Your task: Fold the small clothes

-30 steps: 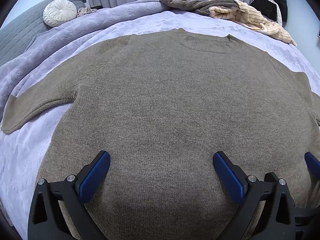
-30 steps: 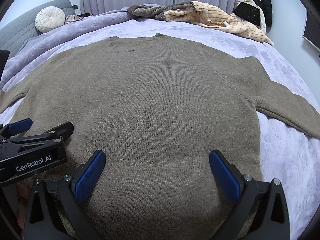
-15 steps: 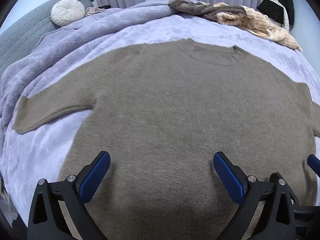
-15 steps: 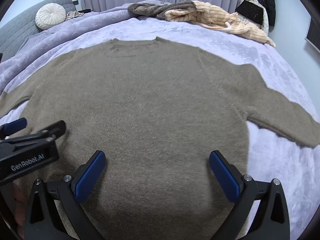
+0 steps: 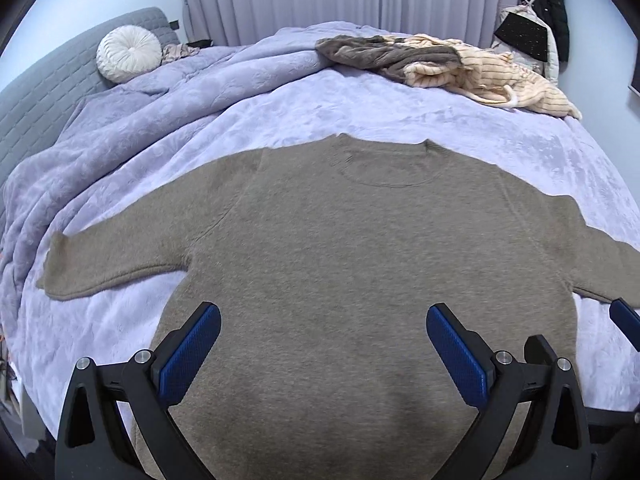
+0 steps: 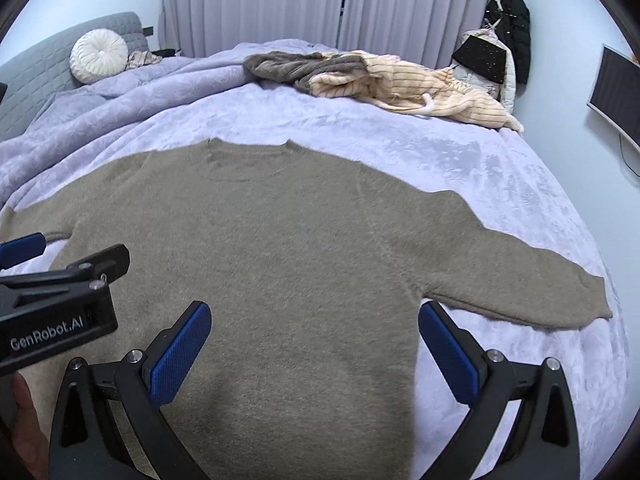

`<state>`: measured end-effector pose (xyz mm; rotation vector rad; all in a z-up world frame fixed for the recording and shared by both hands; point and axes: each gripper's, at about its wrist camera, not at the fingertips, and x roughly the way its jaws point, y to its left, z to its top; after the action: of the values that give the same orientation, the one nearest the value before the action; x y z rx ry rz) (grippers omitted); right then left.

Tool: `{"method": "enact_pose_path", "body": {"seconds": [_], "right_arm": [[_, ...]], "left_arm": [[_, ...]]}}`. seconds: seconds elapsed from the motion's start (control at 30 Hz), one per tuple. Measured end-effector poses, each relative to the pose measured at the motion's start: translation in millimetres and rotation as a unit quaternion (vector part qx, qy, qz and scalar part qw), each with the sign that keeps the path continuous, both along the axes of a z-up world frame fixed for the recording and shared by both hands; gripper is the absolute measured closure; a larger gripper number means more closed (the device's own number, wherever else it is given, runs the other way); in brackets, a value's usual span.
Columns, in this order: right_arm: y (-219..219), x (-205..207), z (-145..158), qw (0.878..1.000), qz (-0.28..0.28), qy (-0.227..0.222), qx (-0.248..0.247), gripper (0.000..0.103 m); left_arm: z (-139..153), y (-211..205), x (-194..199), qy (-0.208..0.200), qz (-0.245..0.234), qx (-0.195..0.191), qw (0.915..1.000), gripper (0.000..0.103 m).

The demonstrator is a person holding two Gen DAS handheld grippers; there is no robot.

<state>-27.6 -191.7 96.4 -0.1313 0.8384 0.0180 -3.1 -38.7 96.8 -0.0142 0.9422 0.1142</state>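
Note:
A brown knit sweater [image 5: 360,260] lies flat on the lavender bed, collar away from me and both sleeves spread out; it also shows in the right wrist view [image 6: 280,248]. My left gripper [image 5: 323,350] is open and empty, raised over the sweater's lower left part. My right gripper [image 6: 315,346] is open and empty, raised over its lower right part near the right sleeve [image 6: 520,276]. The left gripper's body [image 6: 56,316] shows at the left edge of the right wrist view.
A pile of clothes, brown [image 5: 384,54] and cream striped [image 5: 500,78], lies at the bed's far side. A round white cushion [image 5: 128,54] rests on the grey headboard at far left. Coats [image 6: 504,48] hang at the right wall, beside a screen [image 6: 616,96].
Both grippers have drawn back and up from the sweater, so more of the bed and both sleeves show. The jaws stay open. The sweater has not moved.

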Motion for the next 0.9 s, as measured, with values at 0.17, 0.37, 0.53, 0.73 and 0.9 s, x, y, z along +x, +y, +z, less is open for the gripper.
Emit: {"method": "enact_pose_path", "body": {"seconds": [0.17,0.37,0.53,0.73,0.9], "right_arm": [[-19.0,0.6,6.5,1.0,-0.018,-0.008,0.007,0.0],[-39.7,-1.3,12.4,0.999,-0.033,-0.011,0.014,0.0],[-55.7,-1.8,15.7,0.999,-0.047,-0.015,0.018,0.0],[-78.5,-1.6,18.3,0.997,-0.067,-0.02,0.019,0.0],[-106.5,-1.1,19.0,0.995,-0.093,-0.02,0.026,0.0]], "left_arm": [[8.2,-19.6,1.7,-0.004,-0.018,0.004,0.9998,0.0],[13.9,-38.9,1.2,-0.004,-0.032,0.001,0.9995,0.0],[19.8,-52.0,3.2,-0.006,-0.042,0.001,0.9991,0.0],[24.1,-72.2,8.9,-0.004,-0.057,0.004,0.9984,0.0],[29.4,-94.7,16.0,-0.007,-0.076,0.006,0.9971,0.0]]}}
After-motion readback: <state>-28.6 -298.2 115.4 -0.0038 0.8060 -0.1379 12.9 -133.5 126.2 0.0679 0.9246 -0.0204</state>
